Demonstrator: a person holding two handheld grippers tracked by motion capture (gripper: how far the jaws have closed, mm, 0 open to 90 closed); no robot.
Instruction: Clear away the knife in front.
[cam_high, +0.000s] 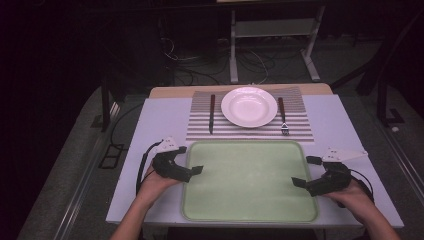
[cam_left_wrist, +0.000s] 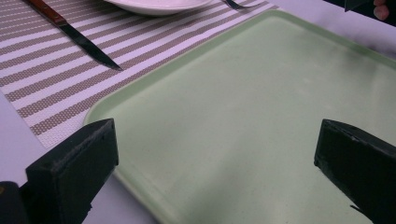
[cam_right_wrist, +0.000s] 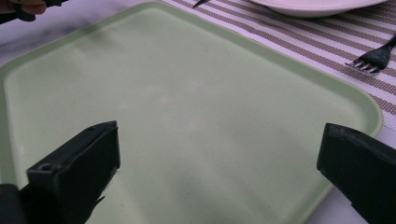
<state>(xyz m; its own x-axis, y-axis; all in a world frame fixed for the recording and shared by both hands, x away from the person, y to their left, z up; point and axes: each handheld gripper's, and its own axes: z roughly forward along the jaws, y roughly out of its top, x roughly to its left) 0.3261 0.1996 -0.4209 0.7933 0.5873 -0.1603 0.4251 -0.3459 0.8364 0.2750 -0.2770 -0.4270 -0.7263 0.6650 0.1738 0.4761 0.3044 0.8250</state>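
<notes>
Both grippers flank the empty green tray (cam_high: 250, 180), the left gripper (cam_high: 192, 167) at its left rim and the right gripper (cam_high: 301, 172) at its right rim, each with jaws spread wide and holding nothing. The tray lies between and just ahead of the jaws. This looks like the approach before a lift; next, each pair of jaws must straddle a rim and close.
</notes>
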